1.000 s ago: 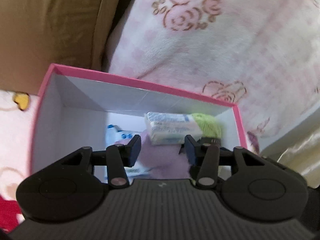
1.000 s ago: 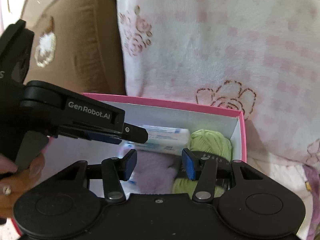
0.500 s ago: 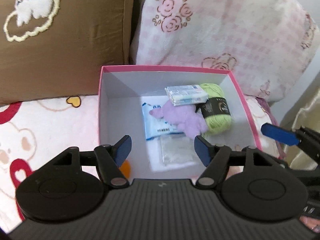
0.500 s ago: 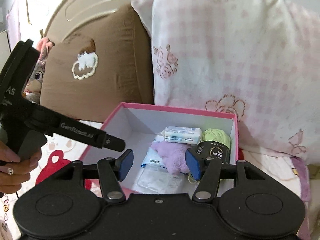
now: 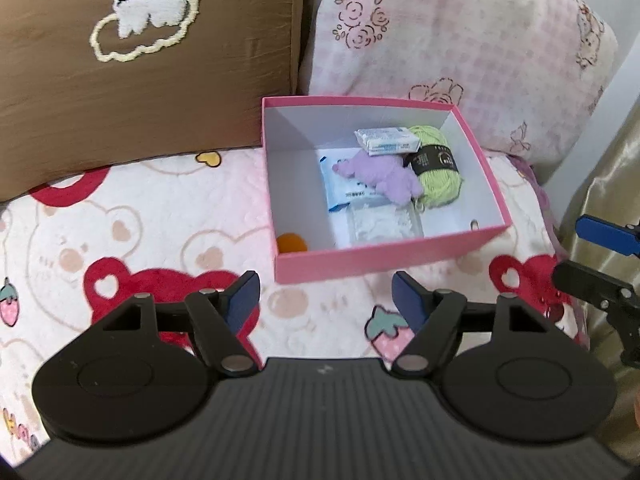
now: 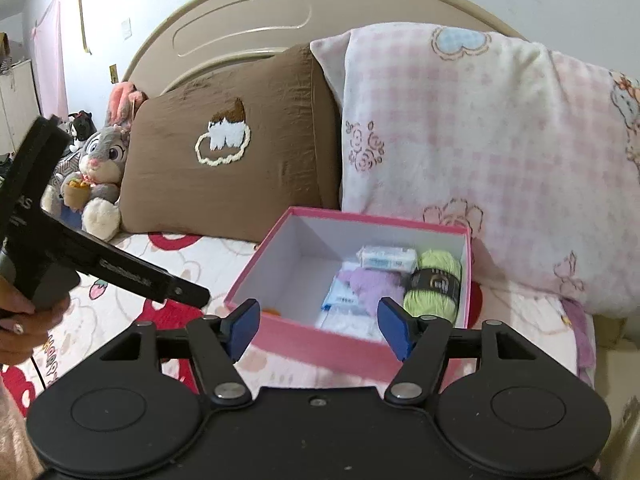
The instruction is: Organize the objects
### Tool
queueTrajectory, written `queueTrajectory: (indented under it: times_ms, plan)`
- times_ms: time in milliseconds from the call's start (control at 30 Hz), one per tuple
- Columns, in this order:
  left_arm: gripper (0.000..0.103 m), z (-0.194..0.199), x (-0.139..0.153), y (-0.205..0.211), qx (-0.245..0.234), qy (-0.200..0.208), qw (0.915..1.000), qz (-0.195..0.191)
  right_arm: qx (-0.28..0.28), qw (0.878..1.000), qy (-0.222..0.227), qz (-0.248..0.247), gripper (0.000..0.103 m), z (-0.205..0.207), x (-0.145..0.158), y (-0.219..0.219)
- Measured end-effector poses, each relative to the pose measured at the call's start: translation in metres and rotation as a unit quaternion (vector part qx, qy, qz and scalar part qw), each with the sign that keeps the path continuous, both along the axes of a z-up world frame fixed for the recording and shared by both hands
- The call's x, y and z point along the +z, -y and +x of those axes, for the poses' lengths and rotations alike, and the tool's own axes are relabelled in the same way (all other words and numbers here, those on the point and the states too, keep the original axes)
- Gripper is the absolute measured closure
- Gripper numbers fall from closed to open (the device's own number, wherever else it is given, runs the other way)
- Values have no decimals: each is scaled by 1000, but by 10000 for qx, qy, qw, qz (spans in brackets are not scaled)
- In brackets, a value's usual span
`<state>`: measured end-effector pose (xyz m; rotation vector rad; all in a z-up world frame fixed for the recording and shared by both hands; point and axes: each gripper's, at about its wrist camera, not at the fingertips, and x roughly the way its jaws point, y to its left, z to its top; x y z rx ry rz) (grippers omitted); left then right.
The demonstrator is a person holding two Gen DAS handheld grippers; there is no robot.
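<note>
Claws (image 5: 325, 300) withdrawn, pink box (image 5: 384, 258) ahead.

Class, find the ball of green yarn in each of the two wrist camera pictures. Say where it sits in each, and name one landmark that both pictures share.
Left wrist view: the green yarn lies right of centre, in the far right part of the pink box, beside the purple plush toy.
Right wrist view: the green yarn lies right of centre, against the box's right wall.
Shared landmark: the brown pillow behind the box.

Black left gripper (image 5: 325, 298) and right gripper (image 6: 318, 324), blue pads, silver screws.
</note>
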<state>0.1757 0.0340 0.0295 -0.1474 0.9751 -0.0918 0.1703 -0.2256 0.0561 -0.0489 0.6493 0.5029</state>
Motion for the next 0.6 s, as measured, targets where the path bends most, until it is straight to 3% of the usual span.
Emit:
queueTrajectory:
  times_ms: [467,600]
  plan:
    - [27,-55,4,7,-122,36,9999,-40,-174,9998,-115,-44,28,-39,-4,10]
    - [25,-62,1,12,-68,45,10000,29,-234,9996,-140,-45,21,-43,-8,10]
